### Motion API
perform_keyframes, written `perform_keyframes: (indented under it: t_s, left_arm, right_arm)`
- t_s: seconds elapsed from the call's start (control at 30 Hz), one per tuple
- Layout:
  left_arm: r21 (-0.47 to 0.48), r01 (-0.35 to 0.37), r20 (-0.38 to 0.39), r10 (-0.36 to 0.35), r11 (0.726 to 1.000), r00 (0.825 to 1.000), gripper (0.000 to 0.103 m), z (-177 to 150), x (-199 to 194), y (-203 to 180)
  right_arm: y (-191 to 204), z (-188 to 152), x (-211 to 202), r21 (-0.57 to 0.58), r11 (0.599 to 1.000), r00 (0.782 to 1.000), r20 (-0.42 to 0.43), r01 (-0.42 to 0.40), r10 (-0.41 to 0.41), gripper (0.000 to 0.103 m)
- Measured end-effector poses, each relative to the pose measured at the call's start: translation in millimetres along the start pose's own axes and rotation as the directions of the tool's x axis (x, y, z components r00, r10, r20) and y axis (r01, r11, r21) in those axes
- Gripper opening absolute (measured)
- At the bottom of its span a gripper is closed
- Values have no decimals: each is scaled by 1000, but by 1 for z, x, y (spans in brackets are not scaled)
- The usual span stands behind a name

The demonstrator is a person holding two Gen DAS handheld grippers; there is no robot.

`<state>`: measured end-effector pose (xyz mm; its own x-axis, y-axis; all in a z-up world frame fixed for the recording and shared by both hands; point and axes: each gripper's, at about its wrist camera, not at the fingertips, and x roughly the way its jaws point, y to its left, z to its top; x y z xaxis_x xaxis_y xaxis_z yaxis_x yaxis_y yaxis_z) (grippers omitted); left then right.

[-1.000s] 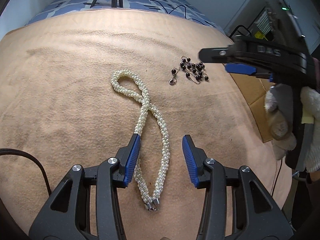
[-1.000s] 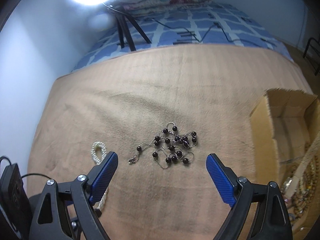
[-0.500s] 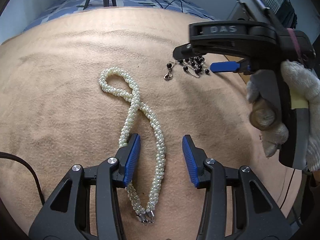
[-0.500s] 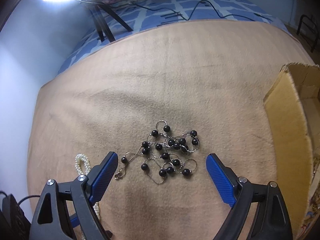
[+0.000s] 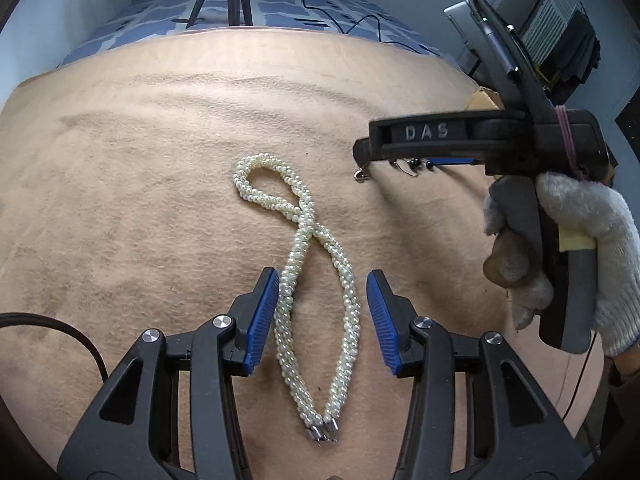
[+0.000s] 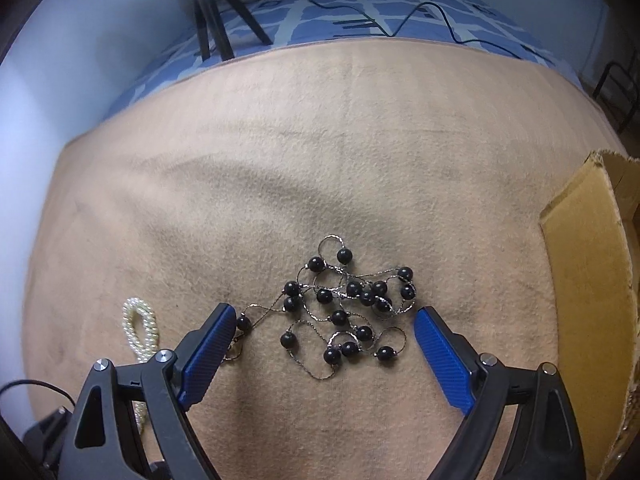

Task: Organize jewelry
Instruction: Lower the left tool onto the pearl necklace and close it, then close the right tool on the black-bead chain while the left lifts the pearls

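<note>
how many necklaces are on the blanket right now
2. The white pearl necklace lies between the left gripper's opening jaws, unpinched. The black bead necklace lies bunched between the right gripper's open jaws. The cardboard box may hide more.

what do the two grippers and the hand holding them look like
Both grippers are black plastic clamps with silver screws and ribbed blue pads: the left gripper and the right gripper. The right one's body reads "DAS" in raised letters, with a purple band around it. The right hand wears a worn grey-white knit glove. A black cable trails beside the left one.
</note>
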<state>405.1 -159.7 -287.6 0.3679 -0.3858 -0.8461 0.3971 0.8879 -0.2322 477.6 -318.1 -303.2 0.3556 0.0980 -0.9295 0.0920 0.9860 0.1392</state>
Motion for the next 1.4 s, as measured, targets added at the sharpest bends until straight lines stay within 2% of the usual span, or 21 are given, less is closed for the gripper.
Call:
perform_keyframes:
  t_s: [0.1, 0.27, 0.3, 0.4, 0.43, 0.57, 0.63, 0.73, 0.77, 0.83, 1.1, 1.4]
  left_arm:
    - [10, -14, -20, 14, 1000, 1000, 47, 1, 10, -3]
    - [48, -66, -24, 67, 997, 997, 47, 5, 21, -11]
    - [49, -72, -20, 73, 996, 997, 44, 7, 23, -12]
    - [43, -88, -4, 88, 995, 996, 22, 10, 27, -9]
    - [36, -85, 0, 85, 996, 996, 15, 12, 28, -7]
    - [6, -58, 12, 58, 998, 998, 13, 15, 30, -1]
    - [-9, -32, 18, 33, 999, 999, 12, 13, 26, 3]
    - [-55, 26, 24, -24, 998, 999, 11, 6, 16, 13]
    - [-68, 41, 28, -39, 997, 999, 11, 4, 13, 14]
    - [-100, 75, 39, -72, 992, 997, 11, 1, 6, 18]
    - [-133, 135, 71, -127, 982, 989, 11, -12, -20, 20]
    - [-214, 237, 129, -214, 948, 968, 11, -24, -56, 23]
  right_arm:
    - [7, -1, 1, -47, 998, 999, -2, 45, -45, 87]
    - [6, 0, -1, -69, 996, 999, -2, 54, -54, 75]
    - [4, 0, -3, -68, 996, 999, -3, 54, -55, 72]
    - [-1, 1, -6, -60, 996, 998, -4, 59, -60, 57]
    - [-3, 1, -7, -57, 997, 998, -4, 60, -60, 50]
    - [-10, 2, -10, -49, 997, 998, -5, 56, -56, 28]
    - [-14, 1, -12, -37, 998, 999, -4, 43, -44, 21]
    - [-19, -1, -14, -21, 1000, 1000, 0, 18, -18, 17]
    - [-20, -2, -16, -19, 1000, 1000, 4, 9, -9, 6]
    - [-22, -4, -18, -11, 1000, 1000, 7, -3, 3, 5]
    - [-27, -18, -33, 1, 998, 998, 34, -58, 58, 5]
    - [-27, -36, -74, -3, 990, 986, 84, -144, 144, 5]
